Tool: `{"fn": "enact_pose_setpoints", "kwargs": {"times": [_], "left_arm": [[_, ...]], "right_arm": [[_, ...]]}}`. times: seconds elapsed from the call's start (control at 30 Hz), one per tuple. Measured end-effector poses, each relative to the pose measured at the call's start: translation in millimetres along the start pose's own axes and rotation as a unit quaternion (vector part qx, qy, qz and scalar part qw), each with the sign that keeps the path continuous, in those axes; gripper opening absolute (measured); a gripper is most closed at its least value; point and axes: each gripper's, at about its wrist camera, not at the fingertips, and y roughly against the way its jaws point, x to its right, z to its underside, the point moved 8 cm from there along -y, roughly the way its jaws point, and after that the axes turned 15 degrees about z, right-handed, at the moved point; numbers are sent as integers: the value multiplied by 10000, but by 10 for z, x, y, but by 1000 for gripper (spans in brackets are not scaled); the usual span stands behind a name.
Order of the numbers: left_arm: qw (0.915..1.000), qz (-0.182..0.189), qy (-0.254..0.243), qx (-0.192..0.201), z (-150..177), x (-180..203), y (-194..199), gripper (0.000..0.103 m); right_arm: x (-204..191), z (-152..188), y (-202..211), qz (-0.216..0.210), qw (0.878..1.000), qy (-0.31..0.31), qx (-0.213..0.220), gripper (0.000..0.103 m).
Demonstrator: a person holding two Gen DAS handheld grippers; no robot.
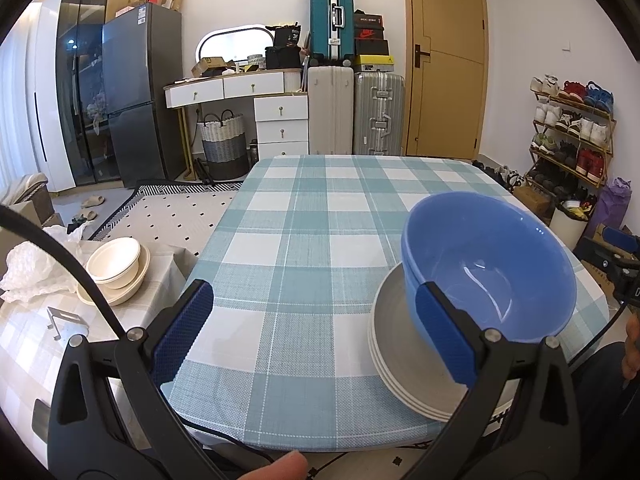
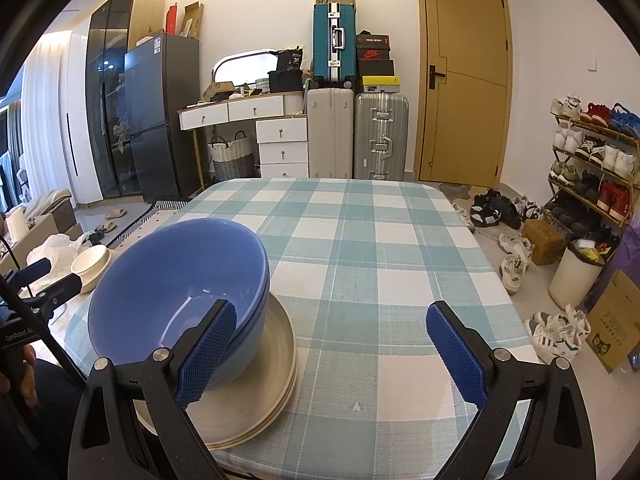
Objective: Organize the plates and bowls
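Two nested blue bowls [image 1: 492, 264] [image 2: 168, 280] sit on a stack of pale grey plates [image 1: 396, 344] [image 2: 248, 400] at the near edge of the checked table [image 1: 300, 220] [image 2: 360, 240]. My left gripper [image 1: 316, 328] is open just left of the stack, with only tablecloth between its fingers. Its right finger [image 1: 444, 336] overlaps the bowl's near side. My right gripper [image 2: 332, 350] is open just right of the stack, and its left finger [image 2: 208, 348] stands in front of the bowl. Cream bowls [image 1: 116, 264] [image 2: 90, 262] are stacked on a low side table to the left.
Bubble wrap [image 1: 28, 268] and a metal bracket [image 1: 64, 320] lie on the side table. Suitcases [image 1: 352, 112], a dresser [image 1: 280, 120] and a door [image 1: 444, 60] stand behind the table. A shoe rack [image 2: 592, 160], loose shoes [image 2: 516, 260], a bin [image 2: 572, 276] and a cardboard box [image 2: 616, 320] are on the right.
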Motion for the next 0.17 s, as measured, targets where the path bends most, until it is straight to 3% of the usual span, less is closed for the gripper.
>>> {"fn": "enact_pose_setpoints", "kwargs": {"times": [0.17], "left_arm": [[10000,1,-20,-3,27,-35,-8,101]], "right_arm": [[-3,3,0,-31,10000,-14,-15,98]]}}
